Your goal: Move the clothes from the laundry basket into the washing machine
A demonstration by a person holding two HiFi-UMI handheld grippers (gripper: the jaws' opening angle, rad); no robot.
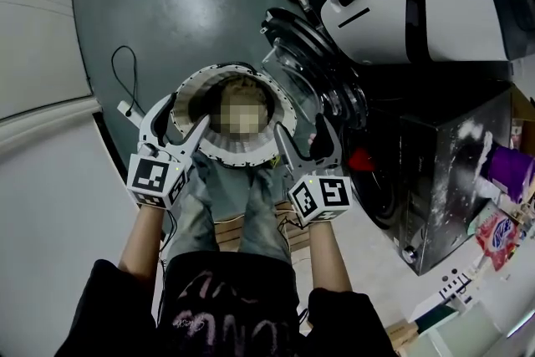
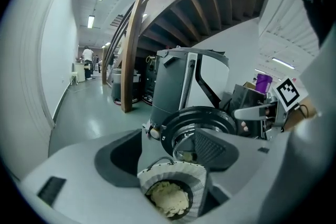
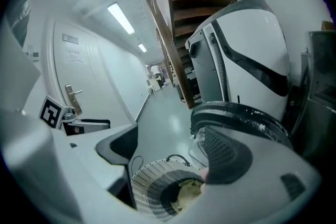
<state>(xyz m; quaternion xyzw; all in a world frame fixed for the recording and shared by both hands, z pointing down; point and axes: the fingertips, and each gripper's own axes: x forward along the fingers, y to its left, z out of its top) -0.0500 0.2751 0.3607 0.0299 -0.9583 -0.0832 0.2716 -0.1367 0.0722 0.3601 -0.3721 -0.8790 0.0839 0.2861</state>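
Head view: spread, empty left gripper (image 1: 182,118) and right gripper (image 1: 303,135) above white ribbed laundry basket (image 1: 241,155); crumpled cream garment (image 2: 169,199), probably limp and light, best pinched at a fold.

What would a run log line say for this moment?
left gripper: open, empty | right gripper: open, empty | both at round white ribbed laundry basket | pale cream clothes inside | washing machine door open

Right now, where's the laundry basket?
Head view, centre: the laundry basket sits on the floor between the left gripper and right gripper, just left of the open washing machine door.
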